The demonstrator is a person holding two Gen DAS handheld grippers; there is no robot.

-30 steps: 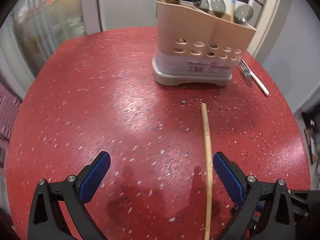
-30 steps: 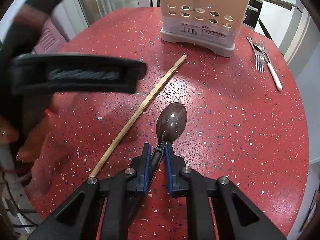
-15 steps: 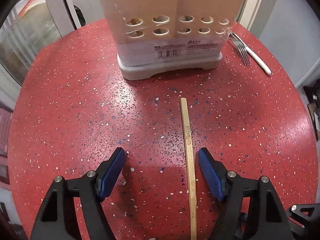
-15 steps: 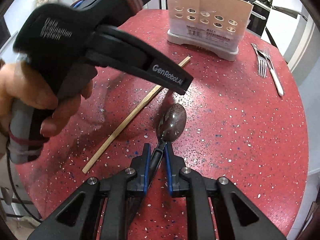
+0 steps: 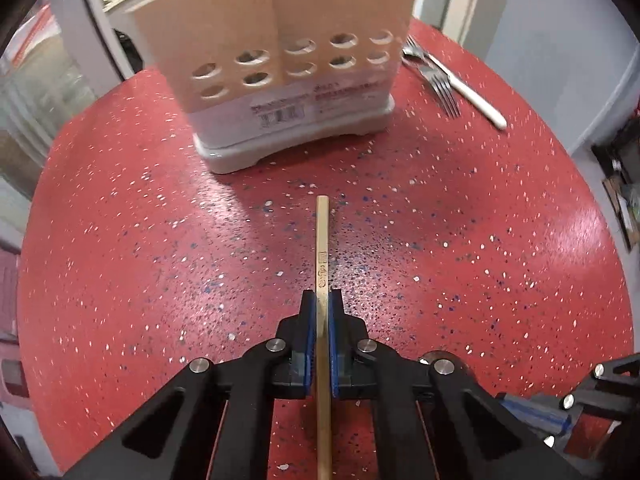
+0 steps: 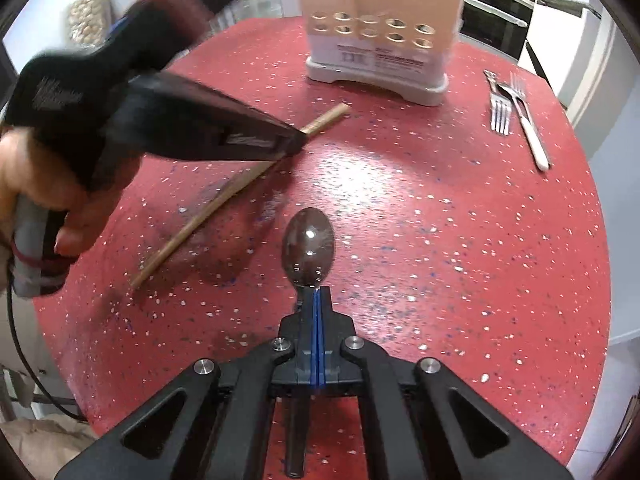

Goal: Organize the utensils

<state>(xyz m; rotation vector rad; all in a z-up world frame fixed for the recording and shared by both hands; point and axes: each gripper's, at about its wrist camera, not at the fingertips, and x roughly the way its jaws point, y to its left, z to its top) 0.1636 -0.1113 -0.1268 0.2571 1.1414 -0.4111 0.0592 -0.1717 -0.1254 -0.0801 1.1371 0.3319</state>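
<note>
My left gripper (image 5: 322, 312) has its jaws clamped on the thin, stiff, light wooden chopstick (image 5: 322, 240) lying on the red speckled tabletop (image 5: 120, 240); my right gripper (image 6: 316, 300) pinches the glossy, probably slippery brown spoon (image 6: 308, 248) at its neck

Your left hand-held gripper (image 5: 321, 308) sits low over the desk (image 5: 120, 240), with the chopstick (image 5: 322, 248) between its fingers and running straight ahead toward the holder (image 5: 288, 92). The holder stands at the far side of the desk, well beyond the chopstick's tip. To the holder's right two forks (image 5: 436, 76) lie side by side on the desk. From your right hand-held gripper (image 6: 317, 300), the spoon (image 6: 308, 246) juts forward between the fingers, bowl ahead. The chopstick lies to the spoon's left, slanting toward the holder, and the forks (image 6: 502, 110) lie far right.
</note>
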